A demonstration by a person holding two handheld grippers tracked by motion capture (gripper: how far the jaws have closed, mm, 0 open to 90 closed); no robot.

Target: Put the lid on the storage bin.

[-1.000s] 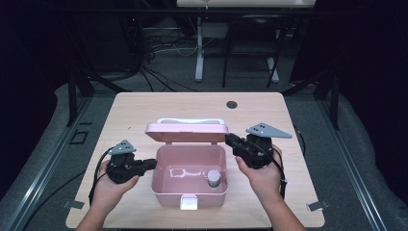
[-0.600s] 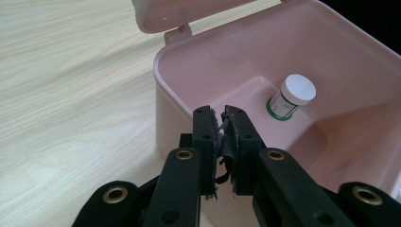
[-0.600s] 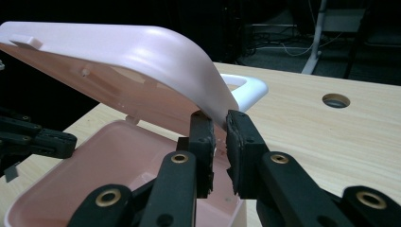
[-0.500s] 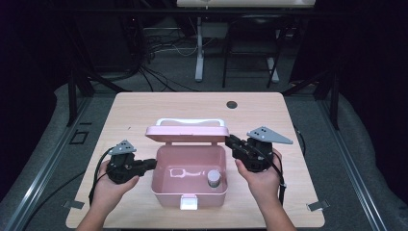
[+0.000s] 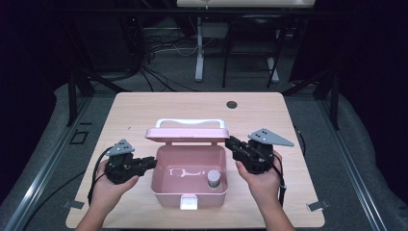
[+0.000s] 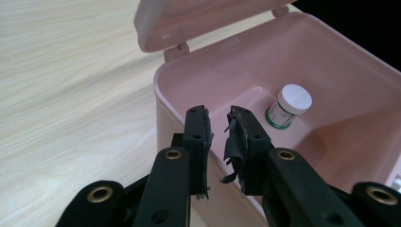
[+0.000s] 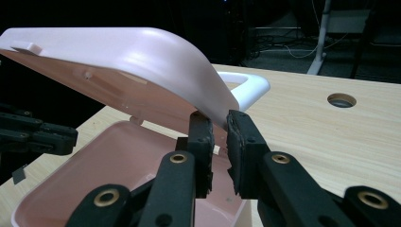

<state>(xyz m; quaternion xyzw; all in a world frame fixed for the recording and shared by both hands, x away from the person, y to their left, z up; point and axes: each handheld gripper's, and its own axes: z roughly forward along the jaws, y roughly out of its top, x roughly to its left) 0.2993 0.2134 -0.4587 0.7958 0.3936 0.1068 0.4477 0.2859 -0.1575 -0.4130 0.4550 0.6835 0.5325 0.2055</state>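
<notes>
A pink plastic box (image 5: 162, 185) stands at the table's near middle, its lid (image 5: 185, 134) raised partway and showing a white handle (image 5: 190, 122). A small white-capped jar (image 5: 213, 178) (image 6: 288, 105) stands in it beside a thin white item (image 5: 185, 172). My left gripper (image 5: 153, 162) (image 6: 218, 117) is at the box's left wall (image 6: 163, 101). Its jaws have just been opening, and a narrow gap shows between the pads over the rim. My right gripper (image 5: 230, 142) (image 7: 220, 119) is shut on the lid's right corner (image 7: 208, 101) and holds it up.
The box's white latch (image 5: 189, 202) faces the table's near edge. A round cable hole (image 5: 232, 104) lies at the back right of the wooden table (image 5: 144, 110). Dark floor, cables and stand legs lie beyond the far edge.
</notes>
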